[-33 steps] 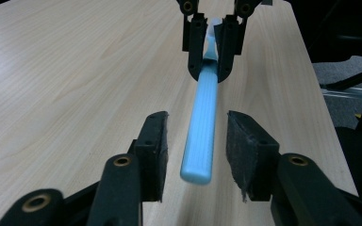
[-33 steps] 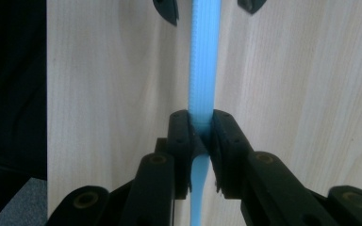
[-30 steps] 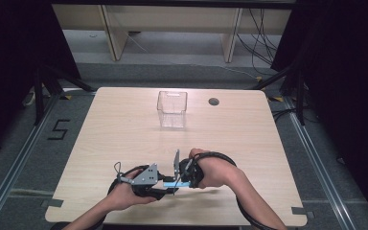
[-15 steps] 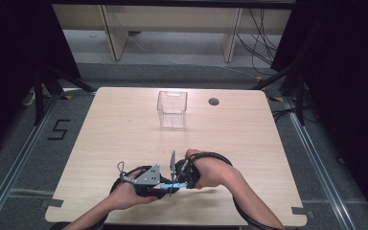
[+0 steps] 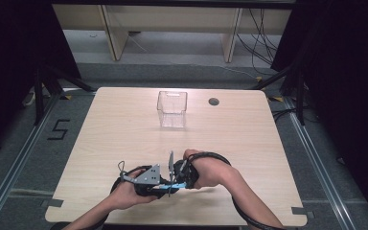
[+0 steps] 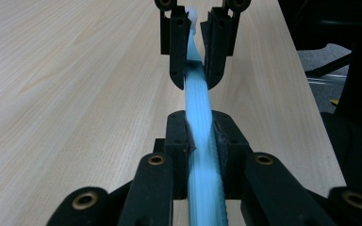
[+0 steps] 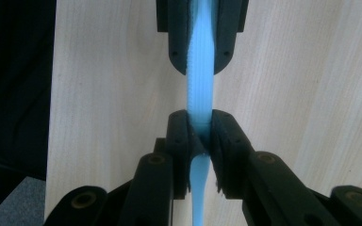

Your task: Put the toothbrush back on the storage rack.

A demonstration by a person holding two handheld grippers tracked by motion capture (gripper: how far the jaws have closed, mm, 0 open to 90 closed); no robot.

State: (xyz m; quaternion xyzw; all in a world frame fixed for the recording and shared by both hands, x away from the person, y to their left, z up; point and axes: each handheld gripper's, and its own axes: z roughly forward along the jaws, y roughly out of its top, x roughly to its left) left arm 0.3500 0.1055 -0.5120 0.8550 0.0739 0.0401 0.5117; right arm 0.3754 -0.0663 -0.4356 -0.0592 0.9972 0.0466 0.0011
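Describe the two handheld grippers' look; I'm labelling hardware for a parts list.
Both grippers, left gripper and right gripper, have matt black jaws with brass-coloured pivot rivets. A grey three-cornered plate tops the left one. Black cables loop from them. The forearms are bare, no sleeves.

Blue ribbed strip (image 6: pixel 199 94) near the table's (image 5: pixel 124 124) front edge

It is stretching taut above the tabletop, well short of the clear box (image 5: pixel 172 108).

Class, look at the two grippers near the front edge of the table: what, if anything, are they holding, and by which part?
Both hold one light-blue ridged strip. The left gripper clamps one stretch of it, the right gripper another, so it spans between them above the table.
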